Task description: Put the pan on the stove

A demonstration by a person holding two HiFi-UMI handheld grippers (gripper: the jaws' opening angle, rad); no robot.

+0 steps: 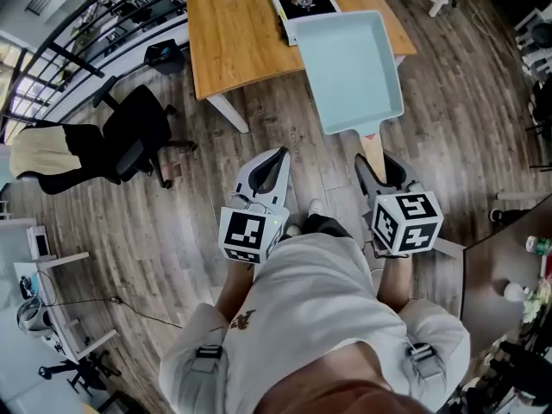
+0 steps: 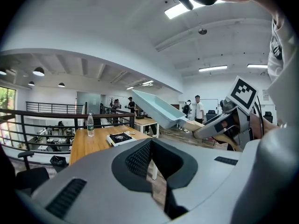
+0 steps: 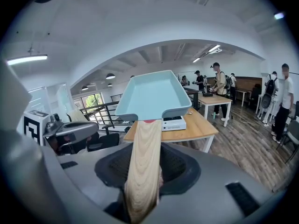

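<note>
A pale blue rectangular pan point(image 1: 349, 67) hangs in the air over the near edge of a wooden table point(image 1: 233, 41). My right gripper point(image 1: 378, 172) is shut on its light wooden handle point(image 3: 145, 157), and the pan point(image 3: 152, 92) tilts up ahead of the jaws. A small portable stove point(image 1: 304, 3) with a black top sits on the table's far side, partly behind the pan; the stove point(image 3: 174, 123) also shows under the pan's rim. My left gripper point(image 1: 274, 164) is held beside the right one, shut with nothing in it. From it the pan point(image 2: 156, 107) shows to the right.
A water bottle point(image 2: 90, 125) stands on the table to the left of the stove point(image 2: 120, 138). A black office chair point(image 1: 138, 136) stands on the wood floor at left. A dark counter point(image 1: 500, 257) is at right. Several people stand at the far tables point(image 3: 219, 90).
</note>
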